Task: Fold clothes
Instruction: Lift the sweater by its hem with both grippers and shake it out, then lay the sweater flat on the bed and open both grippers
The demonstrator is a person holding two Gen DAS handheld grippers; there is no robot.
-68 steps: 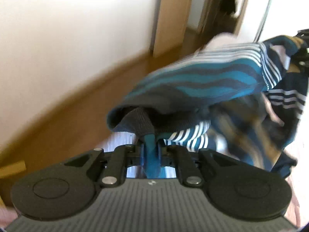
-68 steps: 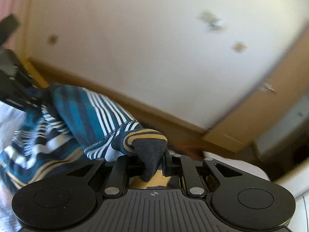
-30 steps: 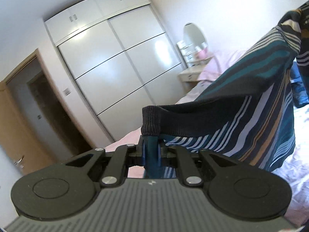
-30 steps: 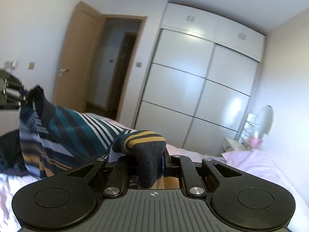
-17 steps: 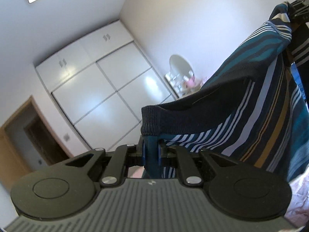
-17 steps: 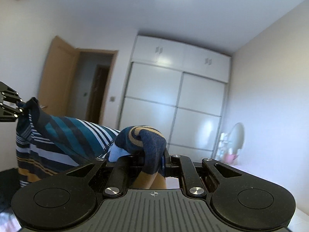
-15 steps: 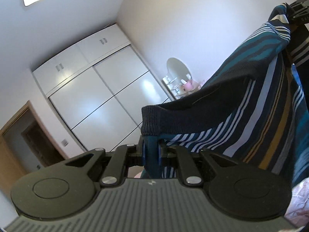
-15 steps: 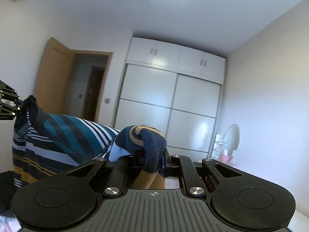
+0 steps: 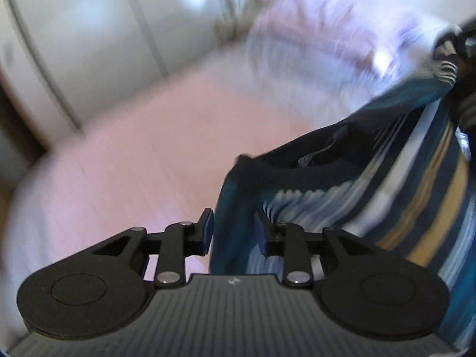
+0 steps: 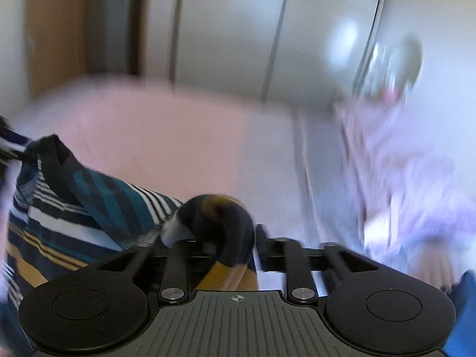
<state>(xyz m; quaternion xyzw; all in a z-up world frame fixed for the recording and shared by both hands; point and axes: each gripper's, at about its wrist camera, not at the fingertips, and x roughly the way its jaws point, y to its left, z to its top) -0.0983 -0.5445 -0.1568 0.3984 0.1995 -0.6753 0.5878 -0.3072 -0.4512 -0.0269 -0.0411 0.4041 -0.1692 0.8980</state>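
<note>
A striped sweater (image 9: 386, 196) in navy, teal, white and mustard hangs between the two grippers over the pink bed (image 9: 142, 154). My left gripper (image 9: 235, 232) has its jaws parted, with the sweater's hem still lying loosely between the blue pads. My right gripper (image 10: 226, 244) is shut on the sweater's other corner (image 10: 220, 217), which bunches over the jaws. The sweater (image 10: 77, 208) stretches to the left in the right wrist view. Both views are motion-blurred.
White wardrobe doors (image 10: 297, 29) and a wooden door frame (image 10: 59, 29) stand behind the bed. Rumpled lilac bedding (image 10: 416, 172) lies at the right; it also shows in the left wrist view (image 9: 321, 29). A nightstand with a round mirror (image 10: 407, 53) is at the back.
Both grippers have swung down from pointing at the ceiling to pointing at the bed. The left jaws, clamped on the hem before, have opened. The sweater has come down with them.
</note>
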